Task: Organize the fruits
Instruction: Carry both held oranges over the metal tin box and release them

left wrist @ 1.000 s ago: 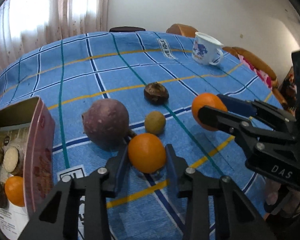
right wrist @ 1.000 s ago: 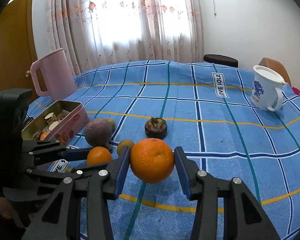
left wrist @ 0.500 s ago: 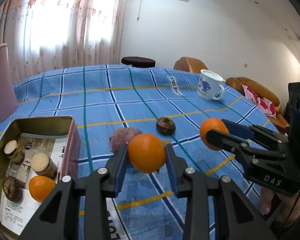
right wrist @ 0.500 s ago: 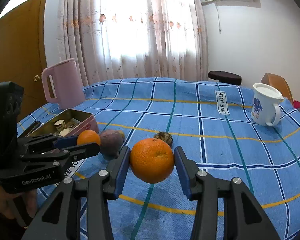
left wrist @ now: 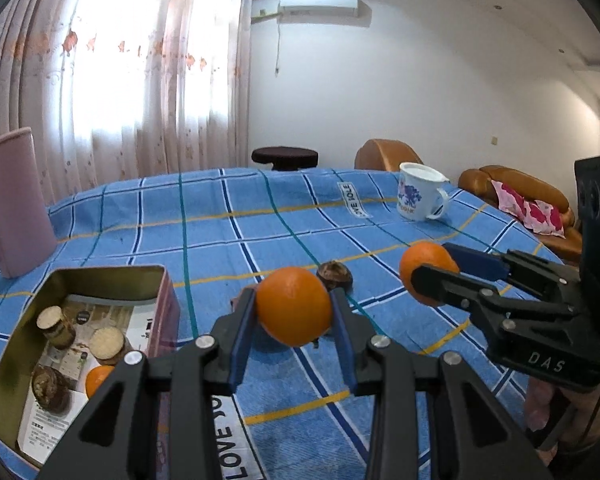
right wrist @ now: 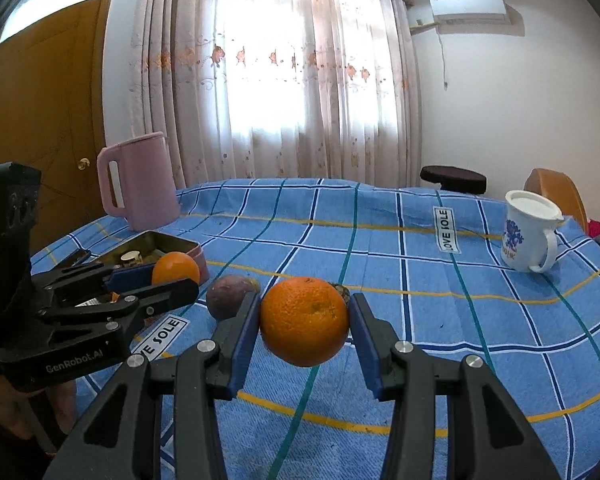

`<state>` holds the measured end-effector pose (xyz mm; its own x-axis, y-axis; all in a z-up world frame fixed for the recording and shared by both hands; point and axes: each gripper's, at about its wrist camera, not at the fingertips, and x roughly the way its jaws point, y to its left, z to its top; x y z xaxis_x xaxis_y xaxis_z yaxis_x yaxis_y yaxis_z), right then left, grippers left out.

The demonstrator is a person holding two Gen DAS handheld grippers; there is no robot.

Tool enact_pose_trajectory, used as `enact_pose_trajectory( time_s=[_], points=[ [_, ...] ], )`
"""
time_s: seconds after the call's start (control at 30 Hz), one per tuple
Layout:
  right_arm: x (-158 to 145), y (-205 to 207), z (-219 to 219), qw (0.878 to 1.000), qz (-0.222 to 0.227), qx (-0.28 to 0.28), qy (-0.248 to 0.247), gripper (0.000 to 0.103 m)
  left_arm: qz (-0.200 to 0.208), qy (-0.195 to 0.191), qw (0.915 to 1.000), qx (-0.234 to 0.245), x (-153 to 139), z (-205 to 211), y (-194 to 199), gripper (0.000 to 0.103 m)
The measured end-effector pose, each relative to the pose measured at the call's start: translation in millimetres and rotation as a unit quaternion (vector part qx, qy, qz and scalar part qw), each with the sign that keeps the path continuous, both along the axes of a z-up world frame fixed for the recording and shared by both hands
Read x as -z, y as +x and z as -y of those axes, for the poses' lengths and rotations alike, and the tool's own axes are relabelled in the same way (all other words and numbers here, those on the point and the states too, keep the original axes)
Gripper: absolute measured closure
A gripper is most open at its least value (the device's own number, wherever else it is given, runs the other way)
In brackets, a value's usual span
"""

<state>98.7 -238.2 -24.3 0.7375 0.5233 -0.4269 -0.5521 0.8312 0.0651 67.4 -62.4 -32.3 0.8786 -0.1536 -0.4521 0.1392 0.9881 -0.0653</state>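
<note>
While both tools hang above the blue checked tablecloth (left wrist: 228,224), the left gripper (left wrist: 294,312) has its jaws clamped on a small orange (left wrist: 294,306), held clear of the cloth just right of the open tin (left wrist: 100,274), which holds another orange (left wrist: 98,380) and some round brown pieces. Off to its right, the right gripper (right wrist: 304,322) has its jaws pressed on a larger orange (right wrist: 304,320), also in the air. On the cloth beneath lie a purple fruit (right wrist: 228,300) and a dark brown fruit (left wrist: 334,274), with a pink jug (right wrist: 140,184) and a white mug (right wrist: 528,236) standing farther back.
</note>
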Motion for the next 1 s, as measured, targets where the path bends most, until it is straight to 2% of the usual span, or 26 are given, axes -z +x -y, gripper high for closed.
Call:
enact_pose_trajectory(
  time_s=[1.0],
  points=[
    [-8.5,-25.9,3.4,0.997,0.071,0.01,0.002,0.056,0.063,0.018,0.9977,-0.015,-7.9,4.7,-23.1,0.065]
  ],
)
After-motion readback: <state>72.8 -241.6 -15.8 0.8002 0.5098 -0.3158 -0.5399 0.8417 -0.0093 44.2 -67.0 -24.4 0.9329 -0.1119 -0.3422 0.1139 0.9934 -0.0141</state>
